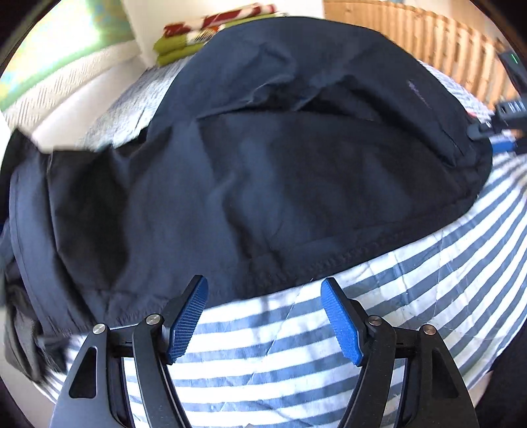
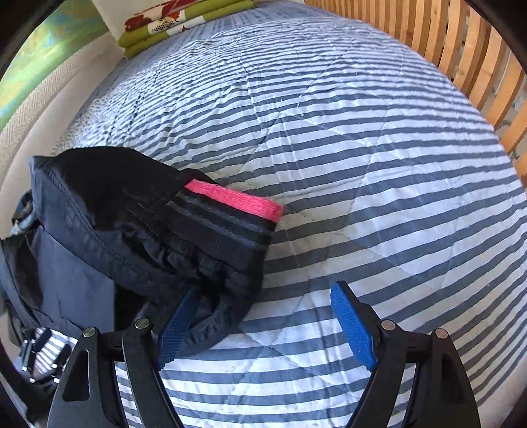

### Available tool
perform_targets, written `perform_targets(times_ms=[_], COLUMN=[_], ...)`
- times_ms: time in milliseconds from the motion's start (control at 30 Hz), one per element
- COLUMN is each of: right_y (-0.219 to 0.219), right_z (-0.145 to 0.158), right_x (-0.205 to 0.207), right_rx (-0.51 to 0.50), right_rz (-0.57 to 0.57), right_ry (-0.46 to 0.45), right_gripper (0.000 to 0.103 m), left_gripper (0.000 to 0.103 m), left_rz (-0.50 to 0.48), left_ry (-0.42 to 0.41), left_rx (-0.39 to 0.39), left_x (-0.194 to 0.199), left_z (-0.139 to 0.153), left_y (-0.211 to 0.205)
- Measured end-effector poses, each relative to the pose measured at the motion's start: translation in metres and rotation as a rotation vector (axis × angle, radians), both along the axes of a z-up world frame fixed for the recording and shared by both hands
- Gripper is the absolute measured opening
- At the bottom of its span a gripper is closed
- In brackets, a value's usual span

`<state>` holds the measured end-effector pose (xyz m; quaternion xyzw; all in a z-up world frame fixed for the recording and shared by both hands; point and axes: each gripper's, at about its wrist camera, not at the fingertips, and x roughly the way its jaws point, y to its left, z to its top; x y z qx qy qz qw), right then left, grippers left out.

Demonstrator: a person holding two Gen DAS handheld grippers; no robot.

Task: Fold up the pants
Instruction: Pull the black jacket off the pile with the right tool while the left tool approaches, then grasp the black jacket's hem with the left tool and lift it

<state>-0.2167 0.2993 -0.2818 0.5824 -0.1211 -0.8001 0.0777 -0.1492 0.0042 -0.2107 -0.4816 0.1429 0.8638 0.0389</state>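
Dark navy pants lie spread on a blue-and-white striped quilt, filling most of the left wrist view; their hem runs just beyond my fingers. My left gripper is open over the quilt at the cloth's near edge, nothing between its blue pads. In the right wrist view the pants' waistband end, with a pink stripe, lies at left. My right gripper is open; its left finger sits partly under the fabric's edge. The other gripper shows at the far right of the left view.
Folded green, red and white cloth is stacked at the far end of the bed. A wooden slatted rail borders the right side. A pale woven surface runs along the left. Bare striped quilt spreads right of the pants.
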Motion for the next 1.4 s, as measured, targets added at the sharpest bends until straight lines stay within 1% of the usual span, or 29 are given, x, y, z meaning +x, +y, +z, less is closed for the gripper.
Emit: perform_targets(times_ms=[33,67,167,267,300,333,367,400,433,467,533,567,600,700,733,767,867,1000,1067,1133,1200,1300,1367,1400], right_y=[-0.005,-0.010,-0.021,-0.016,-0.015,-0.014,-0.016,-0.019,-0.022,-0.021,-0.019,-0.018,-0.016,-0.016,-0.016,-0.018,-0.026,-0.045,-0.057,-0.073,-0.090,-0.121,-0.136,-0.140], right_z=[0.002,0.006,0.031,0.054,0.063,0.071,0.077,0.083,0.086,0.087,0.083,0.083,0.084,0.090,0.093,0.097,0.114,0.138,0.149,0.152,0.147,0.132,0.118,0.110], right_x=[0.000,-0.002,-0.003,-0.004,-0.003,-0.003,-0.003,-0.003,-0.003,-0.003,-0.008,-0.008,-0.006,-0.002,0.000,0.004,0.015,0.033,0.046,0.060,0.074,0.090,0.093,0.092], right_rx=[-0.042,-0.051,-0.004,-0.076,-0.096,-0.104,-0.098,-0.083,-0.066,-0.061,-0.080,-0.090,-0.098,-0.119,-0.124,-0.127,-0.123,-0.148,-0.161,-0.166,-0.165,-0.130,-0.096,-0.097], right_rz=[0.005,0.015,0.027,0.011,0.005,0.008,0.022,0.038,0.046,0.046,0.036,0.032,0.031,0.040,0.047,0.063,0.099,0.165,0.212,0.258,0.312,0.395,0.424,0.432], right_ry=[-0.007,-0.015,0.047,0.070,0.084,0.100,0.118,0.136,0.146,0.140,0.124,0.125,0.128,0.144,0.150,0.158,0.199,0.241,0.258,0.266,0.250,0.229,0.218,0.209], right_gripper=[0.054,0.042,0.011,0.011,0.011,0.011,0.011,0.011,0.011,0.011,0.011,0.011,0.011,0.011,0.011,0.011,0.011,0.011,0.011,0.011,0.011,0.011,0.011,0.011], left_gripper=[0.080,0.083,0.084,0.084,0.084,0.085,0.085,0.086,0.086,0.083,0.061,0.042,0.029,0.014,0.011,0.009,0.009,0.009,0.009,0.009,0.009,0.009,0.008,0.008], left_rz=[-0.034,-0.069,-0.167,-0.241,-0.254,-0.259,-0.255,-0.247,-0.238,-0.224,-0.182,-0.167,-0.154,-0.134,-0.127,-0.120,-0.081,0.006,0.049,0.086,0.131,0.185,0.217,0.227], left_ry=[0.019,0.040,0.079,0.117,0.133,0.146,0.156,0.174,0.177,0.175,0.165,0.150,0.143,0.164,0.178,0.191,0.225,0.280,0.299,0.299,0.283,0.257,0.242,0.238], left_rx=[-0.026,-0.051,-0.130,-0.184,-0.209,-0.236,-0.258,-0.263,-0.257,-0.246,-0.220,-0.198,-0.175,-0.114,-0.099,-0.082,-0.019,0.025,0.036,0.025,0.028,0.077,0.095,0.101], left_x=[0.000,0.001,0.005,0.008,0.012,0.005,0.000,-0.005,-0.009,-0.005,-0.008,-0.012,-0.011,-0.011,-0.009,-0.005,0.006,0.018,0.023,0.021,0.023,0.017,0.012,0.008], left_z=[0.001,0.001,-0.003,-0.009,-0.012,-0.018,-0.021,-0.021,-0.018,-0.019,-0.016,-0.012,-0.007,0.011,0.020,0.029,0.059,0.097,0.108,0.109,0.113,0.107,0.101,0.097], left_y=[0.009,0.017,0.045,0.071,0.076,0.085,0.090,0.094,0.094,0.095,0.091,0.087,0.082,0.069,0.065,0.059,0.039,0.002,-0.021,-0.047,-0.062,-0.088,-0.100,-0.104])
